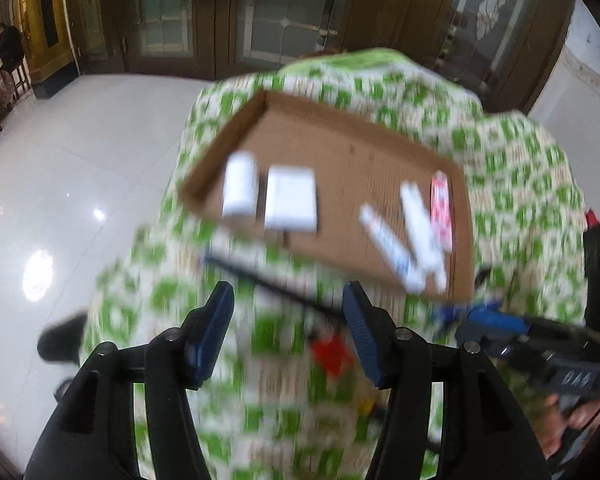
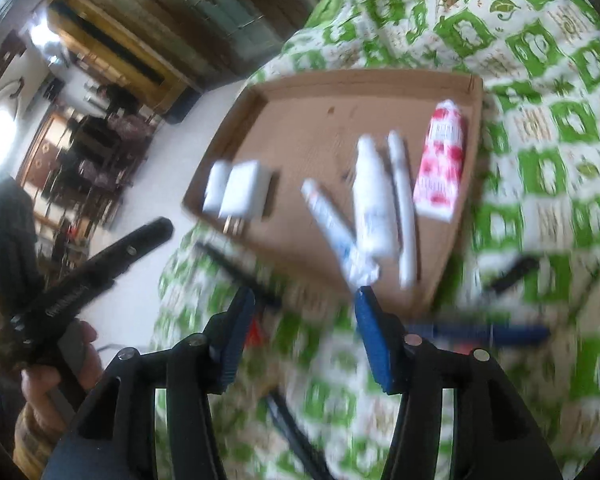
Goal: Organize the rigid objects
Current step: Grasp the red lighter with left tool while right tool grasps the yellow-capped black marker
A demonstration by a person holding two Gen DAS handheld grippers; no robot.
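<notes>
Blue claw pads [image 2: 236, 340] front a cardboard tray [image 2: 300, 80] holding white tubes [image 2: 374, 204].

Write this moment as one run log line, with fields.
left gripper: open, empty | right gripper: open, empty | cardboard tray: chargers, tubes inside | blue pen: outside on cloth

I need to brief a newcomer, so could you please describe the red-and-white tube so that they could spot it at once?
Find the shallow cardboard tray on the green-and-white patterned cloth. Several white items lie in it; follow them to its right-hand wall. There lies the red-and-white tube, the only red-patterned item, while the tubes beside it are mostly white.
</notes>
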